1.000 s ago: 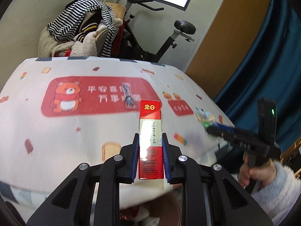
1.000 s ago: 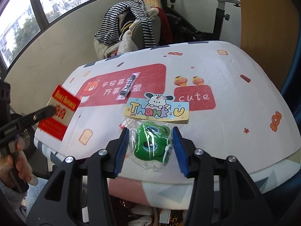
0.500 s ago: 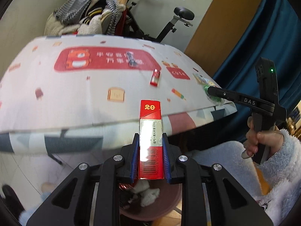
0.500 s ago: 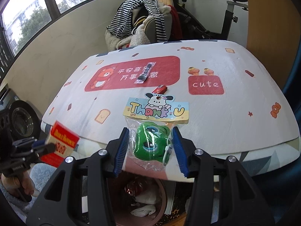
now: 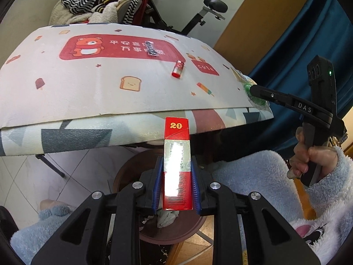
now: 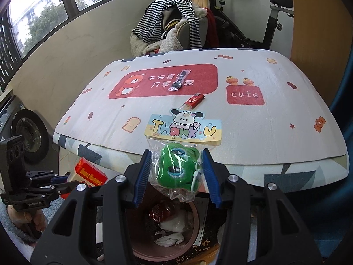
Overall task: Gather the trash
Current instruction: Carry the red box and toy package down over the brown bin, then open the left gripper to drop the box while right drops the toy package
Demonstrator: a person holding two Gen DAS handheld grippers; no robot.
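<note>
1. Room: beige wall, window onto trees and buildings, exercise bike (image 6: 260, 22), chair heaped with striped clothing (image 6: 174, 19), blue curtain (image 5: 293, 44) to one side.
2. Table (image 6: 253, 137): covered with a white printed cloth showing a red bear panel and a "cute" patch; near edge overhangs the floor.
3. Left gripper (image 5: 176, 187): blue-padded jaws closed narrowly on a red carton (image 5: 177, 165), upright, marked "28", barcode at its lower end. Held below the table edge and over the bin. Seen also from the right wrist view, low at the left (image 6: 66, 180), carton (image 6: 90, 173) in its jaws.
4. Right gripper (image 6: 176, 172): jaws at a medium width, clamped on a clear packet with a green toy (image 6: 176, 170), topped by a "Thank U" header card. Held at the near table edge, above the bin. In the left wrist view it appears at the right (image 5: 253, 88), packet (image 5: 247, 86) at its tip.
5. Bin (image 6: 194, 238): round, pinkish-brown, on the floor under the table edge; contains crumpled white paper and a red wrapper.
6. Red lighter (image 6: 195, 99): lying on the cloth, near mid-table.
7. Black sachet (image 6: 178, 81): lying on the red bear panel, beyond the lighter and apart from it.
</note>
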